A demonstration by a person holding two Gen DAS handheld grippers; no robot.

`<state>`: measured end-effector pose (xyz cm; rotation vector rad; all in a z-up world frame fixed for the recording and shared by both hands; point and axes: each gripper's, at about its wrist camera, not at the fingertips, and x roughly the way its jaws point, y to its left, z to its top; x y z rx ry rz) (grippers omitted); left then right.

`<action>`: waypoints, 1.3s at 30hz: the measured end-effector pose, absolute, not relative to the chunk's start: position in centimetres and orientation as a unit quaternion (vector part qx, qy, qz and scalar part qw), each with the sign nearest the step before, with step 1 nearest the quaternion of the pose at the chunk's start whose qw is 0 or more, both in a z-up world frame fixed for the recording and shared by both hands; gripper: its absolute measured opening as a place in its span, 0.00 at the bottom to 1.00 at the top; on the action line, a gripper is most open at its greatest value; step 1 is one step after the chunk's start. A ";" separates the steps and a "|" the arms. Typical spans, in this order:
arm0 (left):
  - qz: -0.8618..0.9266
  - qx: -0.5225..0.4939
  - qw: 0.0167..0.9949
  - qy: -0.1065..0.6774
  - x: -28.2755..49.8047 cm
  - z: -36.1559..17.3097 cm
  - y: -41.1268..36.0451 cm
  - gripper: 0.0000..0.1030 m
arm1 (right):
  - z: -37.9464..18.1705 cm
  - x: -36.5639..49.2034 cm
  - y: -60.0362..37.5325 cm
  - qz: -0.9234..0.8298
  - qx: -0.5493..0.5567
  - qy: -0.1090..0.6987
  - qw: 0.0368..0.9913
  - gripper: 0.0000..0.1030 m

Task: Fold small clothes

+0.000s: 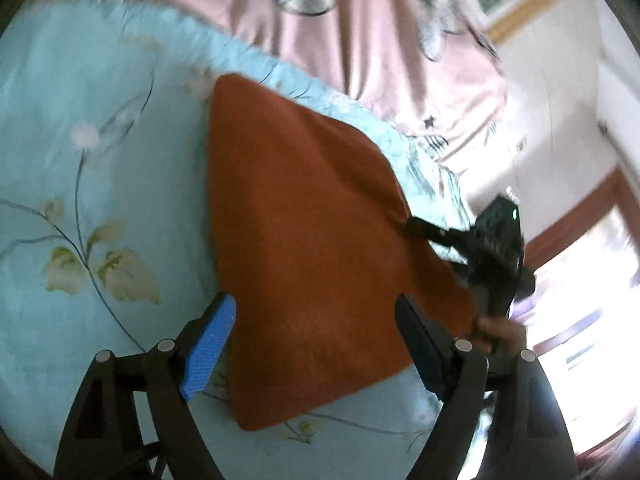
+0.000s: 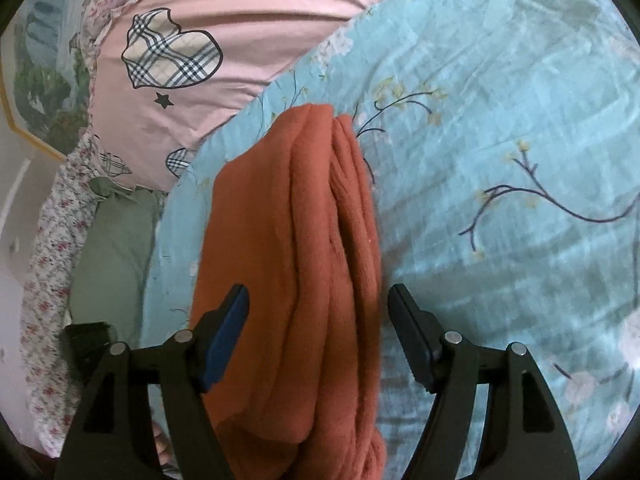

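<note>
A rust-orange cloth (image 1: 304, 232) lies folded on the light blue floral bedsheet (image 1: 80, 128). My left gripper (image 1: 316, 320) is open, its fingers on either side of the cloth's near edge, just above it. In the left wrist view the right gripper (image 1: 420, 228) touches the cloth's right corner; I cannot tell there whether it pinches it. In the right wrist view the cloth (image 2: 296, 280) shows as stacked folded layers seen edge-on, running between the open fingers of my right gripper (image 2: 318, 308), which stand apart from it.
A pink quilt with plaid hearts (image 1: 340, 40) lies beyond the blue sheet, also in the right wrist view (image 2: 208, 40). A green pillow (image 2: 116, 248) and a floral fabric (image 2: 52, 240) lie at the bed's left side. A cream wall and a bright doorway (image 1: 592, 300) are at right.
</note>
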<state>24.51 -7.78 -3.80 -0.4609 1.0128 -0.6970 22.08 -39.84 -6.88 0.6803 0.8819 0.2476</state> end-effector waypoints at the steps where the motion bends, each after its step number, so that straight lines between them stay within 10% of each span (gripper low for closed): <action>1: -0.319 -0.216 0.792 0.473 25.1 -4.2 -7.7 0.80 | -7.0 22.4 -39.8 0.118 0.320 0.421 0.840 0.70; 8: -0.312 -0.197 0.761 0.533 30.1 -8.3 -11.0 0.78 | -8.5 24.0 -38.5 0.136 0.307 0.449 0.828 0.67; 10: -0.312 -0.207 0.759 0.533 30.6 -9.3 -11.4 0.65 | -8.4 23.9 -37.3 0.139 0.289 0.461 0.828 0.40; 15: -0.325 -0.216 0.768 0.508 30.2 -8.4 -10.7 0.27 | -6.9 22.5 -34.7 0.148 0.276 0.440 0.842 0.29; 25: -0.286 -0.191 0.827 0.446 23.3 -1.9 -1.1 0.24 | -6.6 21.8 -23.1 0.247 0.268 0.411 0.835 0.28; 39: -0.223 -0.188 0.831 0.473 21.2 -6.0 5.9 0.34 | -9.8 22.6 -20.5 0.225 0.278 0.453 0.817 0.39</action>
